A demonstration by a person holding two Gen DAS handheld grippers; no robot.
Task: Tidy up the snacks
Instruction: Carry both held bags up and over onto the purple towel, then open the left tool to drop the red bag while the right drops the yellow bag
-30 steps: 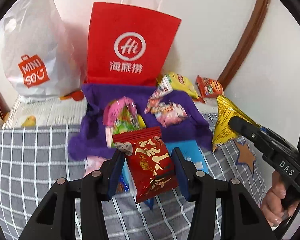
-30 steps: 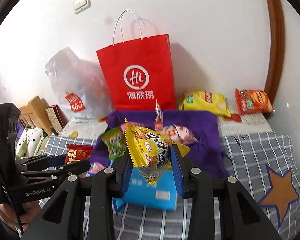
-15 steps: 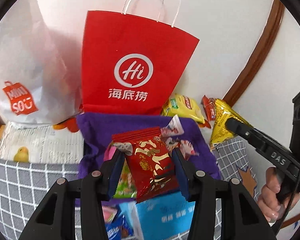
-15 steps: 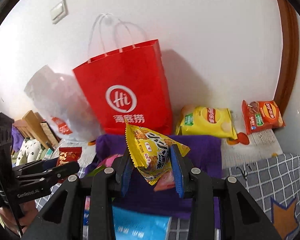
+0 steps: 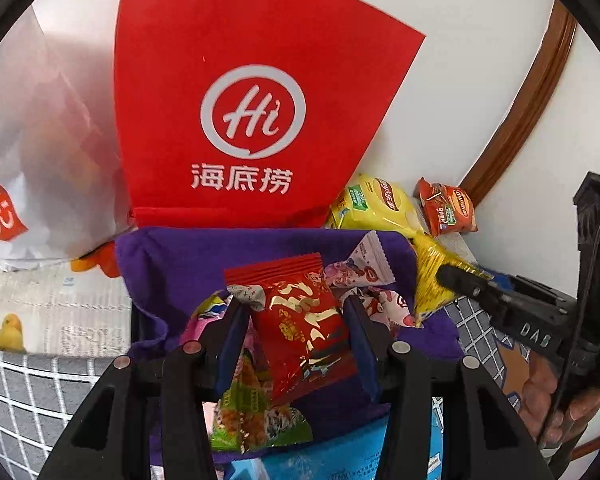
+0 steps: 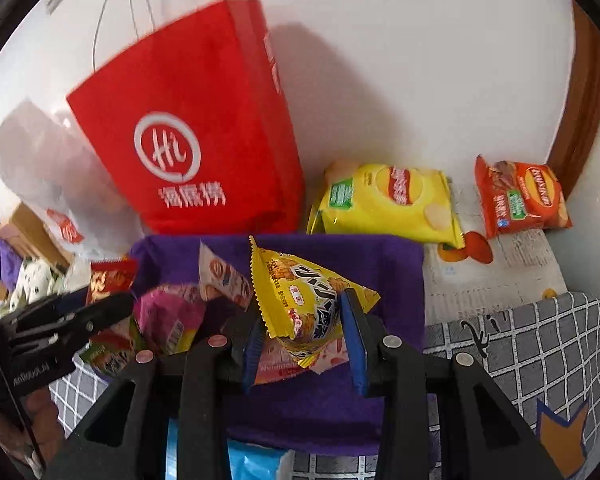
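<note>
White wall, red bag (image 5: 240,120), chip packets (image 6: 388,200) beside

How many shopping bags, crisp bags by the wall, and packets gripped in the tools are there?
Shopping bags: 2 (red paper bag, white plastic bag)
Crisp bags by the wall: 2 (yellow crisp bag, orange crisp bag)
Gripped packets: 2 (red packet in the left tool, yellow packet in the right tool)
Total: 6
</note>
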